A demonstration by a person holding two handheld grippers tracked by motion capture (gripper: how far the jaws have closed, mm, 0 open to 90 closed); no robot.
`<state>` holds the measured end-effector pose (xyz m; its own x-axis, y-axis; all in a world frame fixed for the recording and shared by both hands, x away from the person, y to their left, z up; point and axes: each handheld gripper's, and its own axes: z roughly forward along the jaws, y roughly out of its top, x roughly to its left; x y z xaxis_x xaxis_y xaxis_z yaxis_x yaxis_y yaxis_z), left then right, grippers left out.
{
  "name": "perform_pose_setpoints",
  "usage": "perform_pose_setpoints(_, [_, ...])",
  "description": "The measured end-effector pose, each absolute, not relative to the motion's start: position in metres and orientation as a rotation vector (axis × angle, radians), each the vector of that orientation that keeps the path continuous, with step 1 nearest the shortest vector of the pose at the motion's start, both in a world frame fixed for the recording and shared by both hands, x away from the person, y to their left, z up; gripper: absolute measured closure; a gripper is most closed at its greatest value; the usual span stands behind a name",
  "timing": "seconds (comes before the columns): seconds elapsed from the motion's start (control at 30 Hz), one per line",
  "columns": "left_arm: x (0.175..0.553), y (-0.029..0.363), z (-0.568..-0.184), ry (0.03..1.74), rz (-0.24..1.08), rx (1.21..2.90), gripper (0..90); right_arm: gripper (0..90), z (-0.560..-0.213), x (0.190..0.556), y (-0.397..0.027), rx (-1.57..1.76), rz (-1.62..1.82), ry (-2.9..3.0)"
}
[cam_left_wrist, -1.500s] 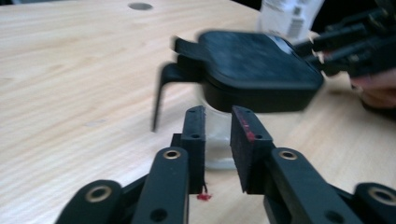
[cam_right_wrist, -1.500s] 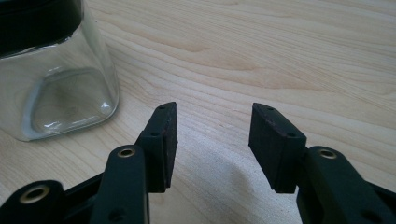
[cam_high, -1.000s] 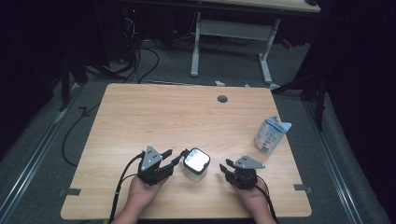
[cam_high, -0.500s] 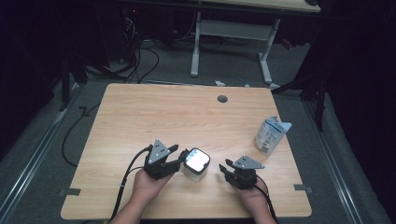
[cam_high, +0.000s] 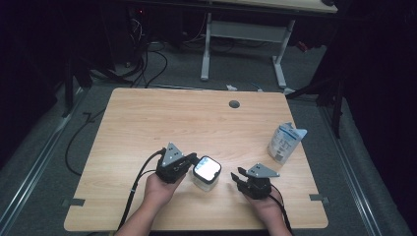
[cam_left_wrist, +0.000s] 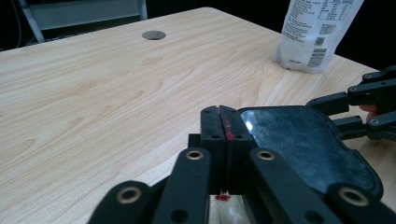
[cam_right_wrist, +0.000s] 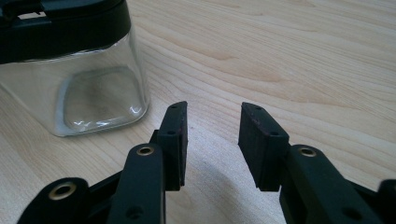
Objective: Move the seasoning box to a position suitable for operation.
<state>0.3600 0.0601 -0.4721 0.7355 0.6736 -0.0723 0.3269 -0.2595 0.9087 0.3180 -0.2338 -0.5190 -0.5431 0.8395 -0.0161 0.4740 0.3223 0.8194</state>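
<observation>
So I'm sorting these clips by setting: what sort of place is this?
Probably a lab or workshop rather than a home. A plain wooden table with a cable hole stands on grey carpet, loose cables run over the floor, and a second desk frame sits behind in a dark room.

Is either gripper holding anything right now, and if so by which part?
Nothing is held. The left gripper is shut on nothing beside the jar's black lid; the right gripper is open, short of the jar.
</observation>
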Motion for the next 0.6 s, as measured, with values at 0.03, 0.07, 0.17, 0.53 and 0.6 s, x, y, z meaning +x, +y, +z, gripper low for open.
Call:
perform_pose_setpoints(0.03, [0.3597,0.0598,-0.4718,0.774,0.401,1.856,90.0,63.0,-0.5191,0.3180,-0.2337,1.161,1.110,2.154])
perform_pose_setpoints(0.07, [0.3594,0.0597,-0.4715,0.773,0.401,1.852,90.0,63.0,-0.5191,0.3180,-0.2337,1.161,1.110,2.154])
perform_pose_setpoints(0.17, [0.3586,0.0592,-0.4714,0.775,0.407,1.846,90.0,63.7,-0.5191,0.3180,-0.2333,1.159,1.111,2.154])
perform_pose_setpoints(0.53, [0.3576,0.0577,-0.4756,0.771,0.424,1.846,90.0,63.7,-0.5182,0.3177,-0.2335,1.155,1.112,2.155])
perform_pose_setpoints(0.6, [0.3578,0.0574,-0.4768,0.773,0.422,1.841,90.0,63.7,-0.5183,0.3178,-0.2335,1.153,1.117,2.153])
